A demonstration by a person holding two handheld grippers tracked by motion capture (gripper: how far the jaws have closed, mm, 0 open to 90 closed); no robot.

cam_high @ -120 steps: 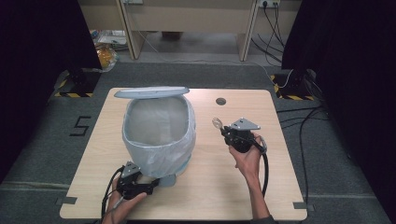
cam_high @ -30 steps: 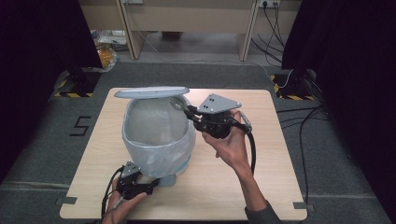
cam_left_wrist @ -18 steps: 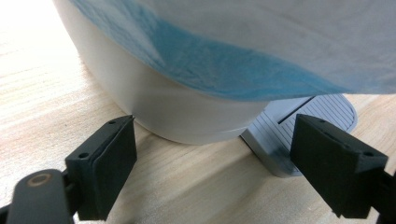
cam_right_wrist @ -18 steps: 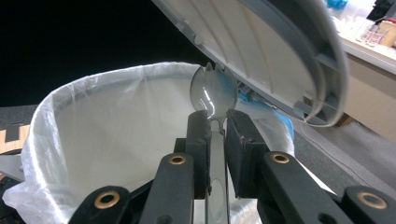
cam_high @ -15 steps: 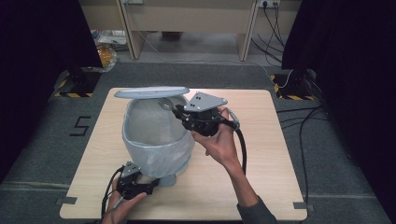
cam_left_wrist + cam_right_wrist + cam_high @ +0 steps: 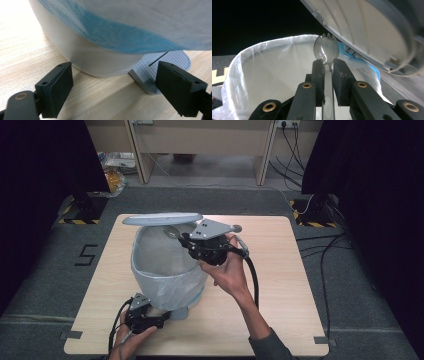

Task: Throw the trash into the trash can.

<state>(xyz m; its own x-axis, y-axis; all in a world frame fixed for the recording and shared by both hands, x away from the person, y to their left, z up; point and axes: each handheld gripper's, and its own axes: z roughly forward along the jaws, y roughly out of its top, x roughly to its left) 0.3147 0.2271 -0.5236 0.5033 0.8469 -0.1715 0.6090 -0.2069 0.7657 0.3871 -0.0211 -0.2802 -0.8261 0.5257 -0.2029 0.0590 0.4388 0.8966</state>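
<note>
High view: pedal bin (image 6: 167, 270) with white liner stands on wooden surface (image 6: 280, 285), lid (image 6: 162, 218) raised. Right tongs (image 6: 182, 239) at bin rim, under lid's front edge. Left tongs (image 6: 162, 317) low at bin base, beside pedal (image 6: 179, 312).

Left gripper view: left tongs (image 6: 113, 86) spread wide, nothing between; bin base (image 6: 100, 62) ahead, grey pedal (image 6: 160, 67) right of it.

Right gripper view: right tongs (image 6: 328, 75) clamped on clear plastic spork (image 6: 326, 50); spork head above bin opening (image 6: 274, 67), just below lid (image 6: 372, 27).
</note>
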